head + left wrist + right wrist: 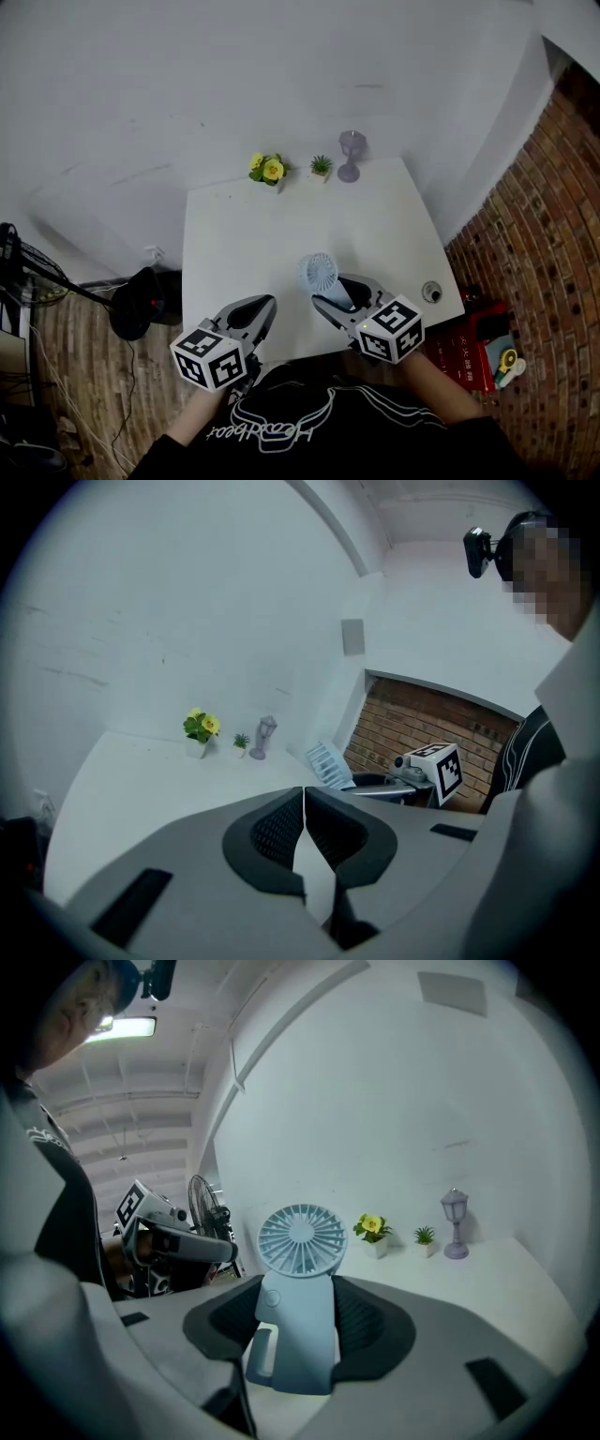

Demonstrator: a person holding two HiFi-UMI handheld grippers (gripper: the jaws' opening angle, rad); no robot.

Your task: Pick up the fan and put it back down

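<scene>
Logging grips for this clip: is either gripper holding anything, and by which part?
The right gripper holds the fan by its handle; the left gripper is shut and empty.

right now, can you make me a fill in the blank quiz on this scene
1. The fan is clamped in the gripper on the person's ____ side.
2. The left gripper's jaws are ____, with nothing between them.
3. The flowers at the table's far edge are ____.
4. In the head view the lamp stands ____ of the plant.
Missing words: right; shut; yellow; right.
</scene>
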